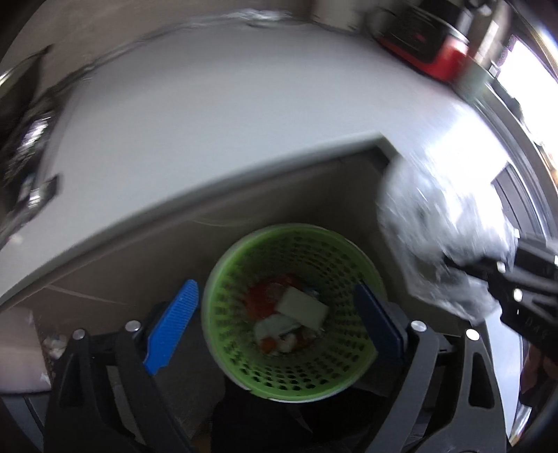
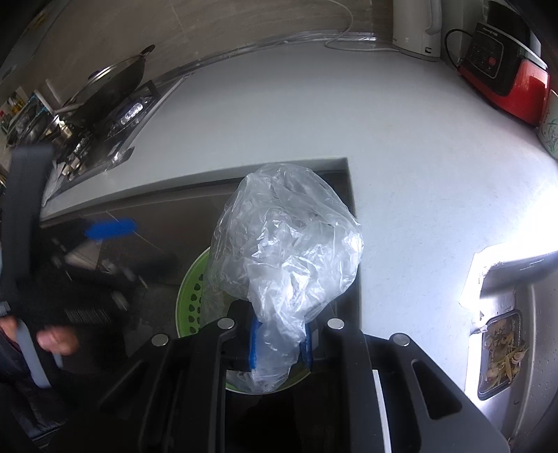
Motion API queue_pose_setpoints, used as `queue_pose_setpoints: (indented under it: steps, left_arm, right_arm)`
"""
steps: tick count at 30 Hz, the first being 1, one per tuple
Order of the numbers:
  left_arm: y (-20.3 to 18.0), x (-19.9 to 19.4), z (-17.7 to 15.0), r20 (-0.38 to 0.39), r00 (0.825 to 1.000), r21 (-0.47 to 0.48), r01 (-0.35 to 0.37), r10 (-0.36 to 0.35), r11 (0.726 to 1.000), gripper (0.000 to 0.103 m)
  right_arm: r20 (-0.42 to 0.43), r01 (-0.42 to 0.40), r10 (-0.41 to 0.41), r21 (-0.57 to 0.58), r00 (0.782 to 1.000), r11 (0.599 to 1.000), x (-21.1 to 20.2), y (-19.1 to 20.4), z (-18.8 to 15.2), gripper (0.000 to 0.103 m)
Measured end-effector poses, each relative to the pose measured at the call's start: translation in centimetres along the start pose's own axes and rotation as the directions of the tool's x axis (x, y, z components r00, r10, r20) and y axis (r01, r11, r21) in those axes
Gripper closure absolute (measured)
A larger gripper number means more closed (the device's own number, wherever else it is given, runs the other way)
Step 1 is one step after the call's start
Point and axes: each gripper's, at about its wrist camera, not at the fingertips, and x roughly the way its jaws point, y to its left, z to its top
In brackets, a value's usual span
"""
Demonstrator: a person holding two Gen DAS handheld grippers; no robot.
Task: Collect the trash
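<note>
I am holding a two-finger claw in each hand above a green perforated wastebasket [image 1: 293, 310] that is standing on the floor below the edge of a pale grey kitchen counter [image 1: 209, 122].

My left claw [image 1: 275, 324] is hanging directly over the basket's mouth with its blue pads [image 1: 172, 325] spread wide apart and nothing between them. Inside the basket are lying a white, flat piece of trash [image 1: 302, 307], some red scraps [image 1: 259, 299] and other small bits that are too blurred to name.

My right claw [image 2: 280, 346] is pinching the lower end of a crumpled clear plastic bag [image 2: 282, 244], its blue pads pressed together on the plastic. The bag is billowing up in front of the claw, over the basket's rim, not yet inside it. From the left camera the same bag is showing as a blurred white mass to the upper right of the basket.

On the counter's far side are sitting a red and black appliance [image 2: 502, 69] and a white electric kettle [image 2: 416, 28]. To the left is a gas stove [image 2: 115, 118] carrying a wok with a glass lid [image 2: 111, 80]. At the right is a steel sink [image 2: 523, 313] with food scraps in its strainer [image 2: 502, 352].
</note>
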Motion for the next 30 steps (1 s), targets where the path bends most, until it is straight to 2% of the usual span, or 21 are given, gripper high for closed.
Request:
queue_pose_setpoints:
  steps: [7,10,11,13,14,17,21,24,30]
  left_arm:
    - [6.0,-3.6,1.0,0.069,0.988,-0.145,-0.128,0.139,0.981,0.013]
    - [7.7,-4.4,1.3,0.083,0.982,-0.187,-0.150,0.168,0.971,0.013]
    - [8.1,-4.6,1.3,0.085,0.981,-0.200,-0.154,0.173,0.968,0.013]
    - [8.5,-4.8,1.3,0.086,0.980,-0.215,-0.159,0.180,0.964,0.013]
    - [8.6,-4.7,1.2,0.083,0.980,-0.218,-0.160,0.182,0.963,0.013]
    - [8.4,-4.4,1.0,0.068,0.980,-0.216,-0.170,0.188,0.962,0.013]
    - [8.4,-4.0,0.7,0.049,0.980,-0.211,-0.178,0.193,0.961,0.013]
    - [8.5,-3.5,0.6,0.027,0.981,-0.207,-0.182,0.191,0.961,0.013]
    - [8.4,-3.1,0.6,0.013,0.983,-0.203,-0.176,0.182,0.963,0.012]
  right_arm:
    - [-0.069,-0.017,0.011,-0.080,0.998,0.997,3.3,2.0,-0.5,0.082]
    - [-0.110,-0.032,0.020,-0.107,0.994,0.994,5.3,3.0,-0.9,0.082]
    - [-0.125,-0.031,0.016,-0.124,0.992,0.992,6.1,3.4,-1.1,0.076]
    - [-0.145,-0.023,0.002,-0.146,0.989,0.989,7.4,4.0,-1.5,0.058]
    - [-0.162,-0.024,-0.001,-0.152,0.987,0.988,8.1,4.2,-1.7,0.045]
    - [-0.192,-0.025,-0.007,-0.162,0.981,0.986,9.2,4.6,-2.0,0.040]
    - [-0.189,-0.008,-0.022,-0.161,0.982,0.987,9.3,4.8,-2.0,0.019]
    - [-0.184,0.009,-0.039,-0.164,0.982,0.986,9.2,4.7,-1.7,0.012]
    - [-0.195,0.021,-0.051,-0.152,0.979,0.988,9.4,4.5,-1.6,0.012]
